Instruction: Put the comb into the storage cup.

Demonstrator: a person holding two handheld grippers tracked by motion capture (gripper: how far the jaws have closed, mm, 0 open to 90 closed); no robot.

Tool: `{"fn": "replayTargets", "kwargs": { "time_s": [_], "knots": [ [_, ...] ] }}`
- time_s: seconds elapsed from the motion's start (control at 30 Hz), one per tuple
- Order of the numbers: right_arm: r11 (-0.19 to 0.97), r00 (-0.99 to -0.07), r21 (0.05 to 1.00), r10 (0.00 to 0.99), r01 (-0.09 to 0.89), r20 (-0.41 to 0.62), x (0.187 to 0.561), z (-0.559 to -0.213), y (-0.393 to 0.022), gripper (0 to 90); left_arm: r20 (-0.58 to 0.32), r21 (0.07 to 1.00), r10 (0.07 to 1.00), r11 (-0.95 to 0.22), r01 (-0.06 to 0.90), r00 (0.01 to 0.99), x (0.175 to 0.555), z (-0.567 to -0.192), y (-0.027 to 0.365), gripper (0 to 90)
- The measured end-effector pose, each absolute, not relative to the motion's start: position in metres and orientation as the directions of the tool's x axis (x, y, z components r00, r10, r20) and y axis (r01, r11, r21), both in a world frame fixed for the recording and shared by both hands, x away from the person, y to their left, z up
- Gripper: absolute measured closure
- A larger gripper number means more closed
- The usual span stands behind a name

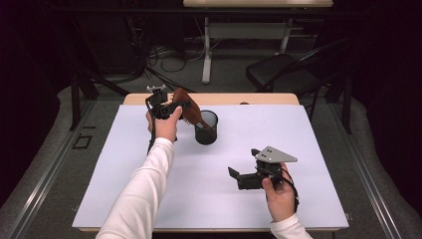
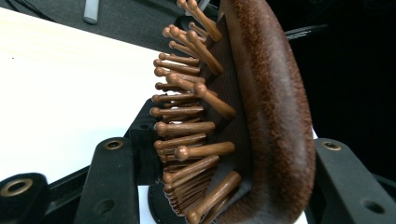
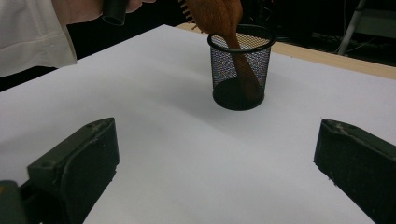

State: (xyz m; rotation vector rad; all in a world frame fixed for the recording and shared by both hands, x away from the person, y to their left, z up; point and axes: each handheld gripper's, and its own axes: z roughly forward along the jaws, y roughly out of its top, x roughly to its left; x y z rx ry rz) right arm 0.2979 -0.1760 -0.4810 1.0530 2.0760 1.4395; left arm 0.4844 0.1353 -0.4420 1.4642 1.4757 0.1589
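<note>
High view: a person's left hand [image 1: 166,124] holds the left gripper [image 1: 169,107] above the far left of the table, just beside the cup [image 1: 206,127].
Brush: a brown wooden brush [image 1: 189,112] stands tilted, its handle down inside the cup and its head leaning out over the rim toward the left gripper.
Left tongs: clamped on the brush head; in the left gripper view one jaw sits on the pin side and one on the smooth back [image 2: 275,112], with the pins [image 2: 187,126] between.
Likely reason: gripping the broad head leaves the narrow handle free to go into the cup, so this looks like either putting the brush in or lifting it out; I cannot tell which.
Right gripper [image 1: 251,178]: held low near the table's front, well apart from the cup.
Right tongs: wide apart and empty, pointed at the cup as if waiting.
Cup: black wire mesh, upright; the handle shows through the mesh [image 3: 245,70].
Surface: plain white sheet [image 1: 308,144] over a pale wooden table [image 1: 268,98].
Room: dark, grey floor, a black chair [image 1: 283,69] and a second table [image 1: 259,4] behind, cables on the floor.
</note>
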Motion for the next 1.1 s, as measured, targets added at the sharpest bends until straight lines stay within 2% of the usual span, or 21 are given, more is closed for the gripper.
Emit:
{"fn": "replayTargets", "kwargs": {
  "time_s": [0.63,0.77,1.1],
  "knots": [
    [0.184,-0.634,0.917,0.768,0.354,0.091,0.2982,-0.4816,-0.1762,0.0,-0.546,0.689,0.802,0.266,0.675,0.241,0.4850,-0.4433,0.1363,45.7],
    [0.184,-0.635,0.918,0.768,0.352,0.089,0.2985,-0.4815,-0.1767,0.0,-0.549,0.688,0.804,0.279,0.670,0.228,0.4855,-0.4442,0.1380,42.4],
    [0.182,-0.634,0.918,0.768,0.353,0.092,0.2985,-0.4819,-0.1761,0.0,-0.555,0.694,0.798,0.286,0.661,0.237,0.4849,-0.4438,0.1386,40.8]
  ]
}}
